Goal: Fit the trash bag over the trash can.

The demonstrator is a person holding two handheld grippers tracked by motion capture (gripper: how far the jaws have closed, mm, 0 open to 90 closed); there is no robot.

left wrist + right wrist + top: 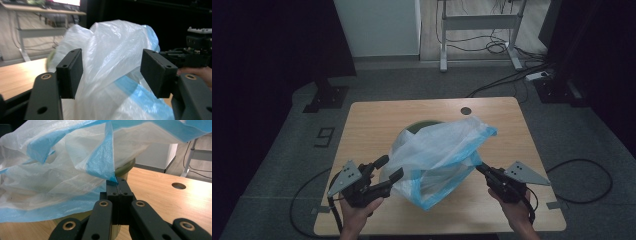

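Right gripper (117,185) pinched on blue hem of plastic bag (439,150); left gripper (112,72) jaws spread, bag film bulging between, pads not pressing.

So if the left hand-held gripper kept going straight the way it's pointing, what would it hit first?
The plastic bag. The left hand-held gripper has its jaws open, and the bag's white film bulges between and just ahead of them. Whether the pads already brush it is hard to tell. The table lies off to the side.

Bag (439,155): thin translucent plastic, crinkled, glossy. Table (372,125): smooth wood-look top. Jaws matt black.
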